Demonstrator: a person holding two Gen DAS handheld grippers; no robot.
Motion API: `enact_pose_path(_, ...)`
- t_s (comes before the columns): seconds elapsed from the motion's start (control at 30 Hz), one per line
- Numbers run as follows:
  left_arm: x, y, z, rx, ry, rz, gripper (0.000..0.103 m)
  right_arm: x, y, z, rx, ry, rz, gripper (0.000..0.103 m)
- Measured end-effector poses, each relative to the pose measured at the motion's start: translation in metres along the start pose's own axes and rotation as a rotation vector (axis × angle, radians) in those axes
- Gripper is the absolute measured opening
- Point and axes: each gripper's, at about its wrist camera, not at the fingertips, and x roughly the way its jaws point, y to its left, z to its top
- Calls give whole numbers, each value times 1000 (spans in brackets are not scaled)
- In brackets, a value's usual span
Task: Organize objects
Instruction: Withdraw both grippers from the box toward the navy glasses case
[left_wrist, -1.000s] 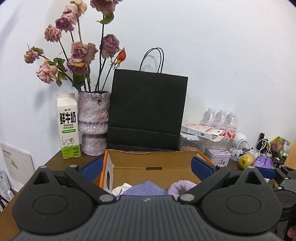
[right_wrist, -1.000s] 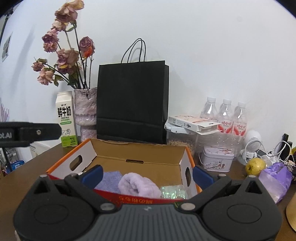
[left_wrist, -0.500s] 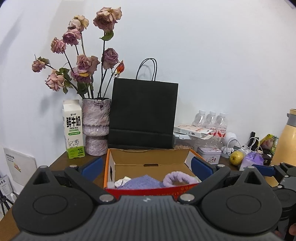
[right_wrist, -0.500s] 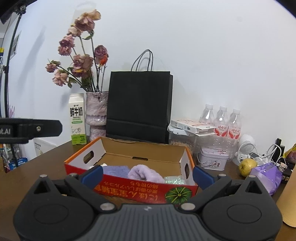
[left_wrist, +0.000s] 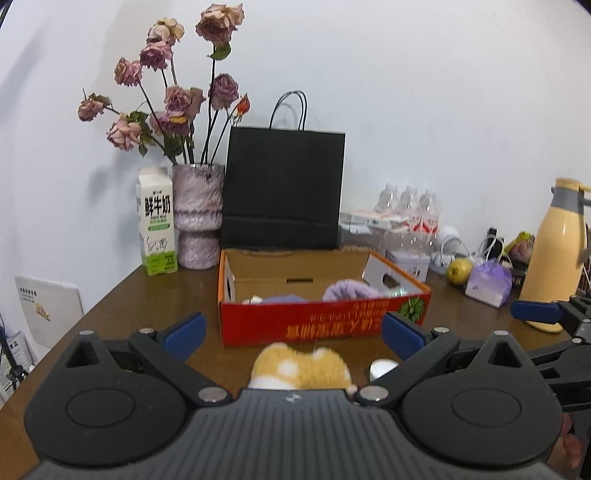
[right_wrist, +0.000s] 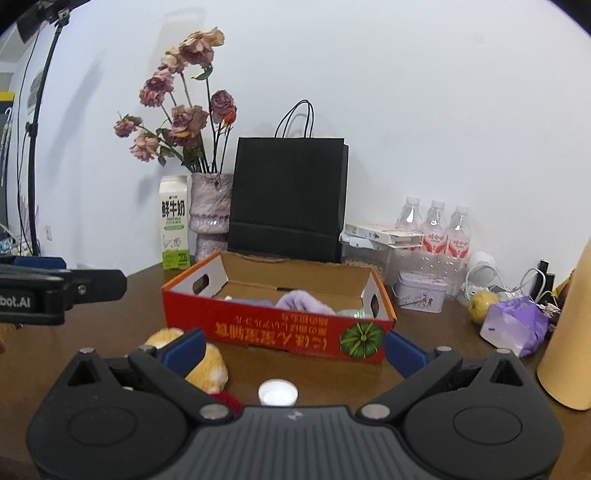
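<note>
Left wrist view: left gripper (left_wrist: 291, 334) spread wide, holding nothing. Plush toy (left_wrist: 301, 369) on the table (left_wrist: 110, 314) between the fingers, just before the red box (left_wrist: 325, 321); small white cap (left_wrist: 382, 368) beside it. Judged step: grasp the toy; lower squarely, close on its middle, avoid the cap.

Right wrist view: right gripper (right_wrist: 293, 349) spread, empty. Toy (right_wrist: 208, 365) behind the left finger; cap (right_wrist: 277, 392) centred below. Box already holds purple cloths (right_wrist: 301, 301).

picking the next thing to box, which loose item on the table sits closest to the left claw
The orange plush toy, right between the open left claw fingers; the white cap sits off to its right.
</note>
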Motion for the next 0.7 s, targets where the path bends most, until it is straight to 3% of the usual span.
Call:
enact_pose_path(0.47,-30,3,-31,25,66,15,103,-37,6,-48,16,65,1,103)
enact_pose_path(0.7,-40,6,-46,24,97,-3,103,-49,-8,-73,26,82,-57,103)
